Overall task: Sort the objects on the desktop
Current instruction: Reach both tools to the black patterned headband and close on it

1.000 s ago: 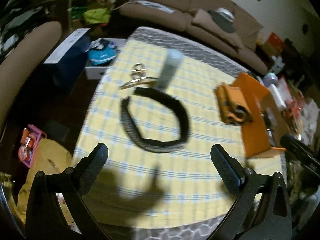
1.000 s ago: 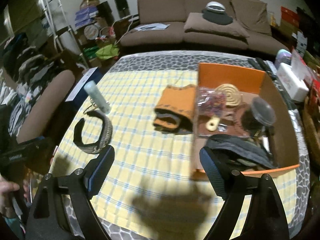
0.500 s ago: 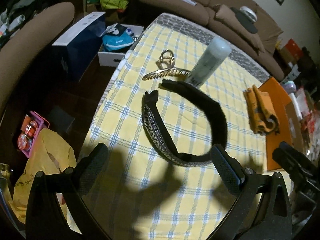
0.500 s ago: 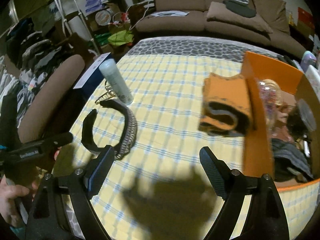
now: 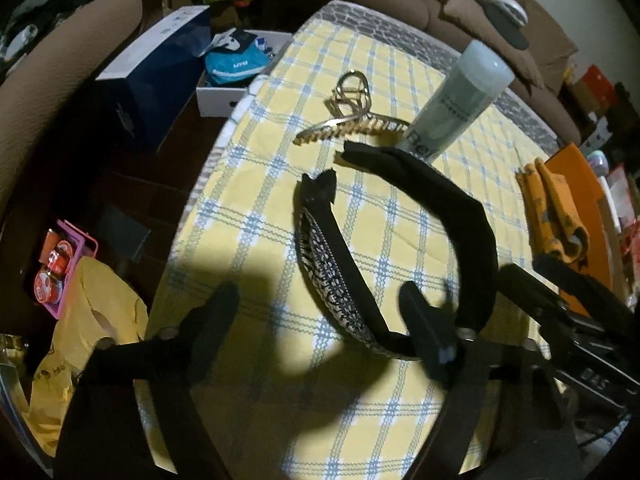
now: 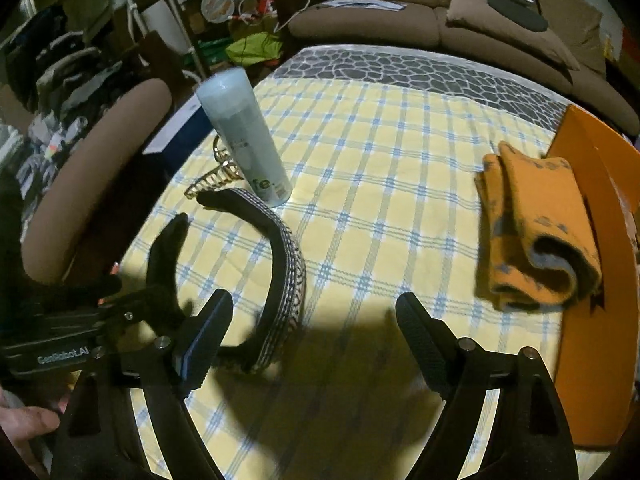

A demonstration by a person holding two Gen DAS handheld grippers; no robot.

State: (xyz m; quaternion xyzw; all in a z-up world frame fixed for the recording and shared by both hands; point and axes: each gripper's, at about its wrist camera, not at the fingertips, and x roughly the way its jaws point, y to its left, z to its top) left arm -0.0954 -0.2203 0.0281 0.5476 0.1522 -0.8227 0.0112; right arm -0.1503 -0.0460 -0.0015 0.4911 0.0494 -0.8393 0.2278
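A black headband point(image 5: 400, 236) with a patterned outer side lies on the yellow checked tablecloth point(image 5: 260, 208); it also shows in the right wrist view point(image 6: 280, 264). My left gripper point(image 5: 320, 320) is open just above its near curve, the right finger over the band. A gold hair claw point(image 5: 352, 120) and a pale green bottle point(image 5: 456, 100) stand behind it. Folded orange cloth point(image 6: 536, 232) lies against the orange box point(image 6: 600, 240). My right gripper point(image 6: 312, 336) is open and empty, low over the cloth between headband and orange cloth.
A brown chair arm point(image 6: 96, 176) borders the table's left side. On the floor left are a blue box point(image 5: 156, 76), a white box point(image 5: 236, 80) and a yellow bag point(image 5: 80, 340). A brown sofa point(image 6: 440, 20) stands behind the table.
Both grippers have moved forward and down toward the headband. The left gripper now reaches over its near curve. The right gripper has swung left, away from the orange box.
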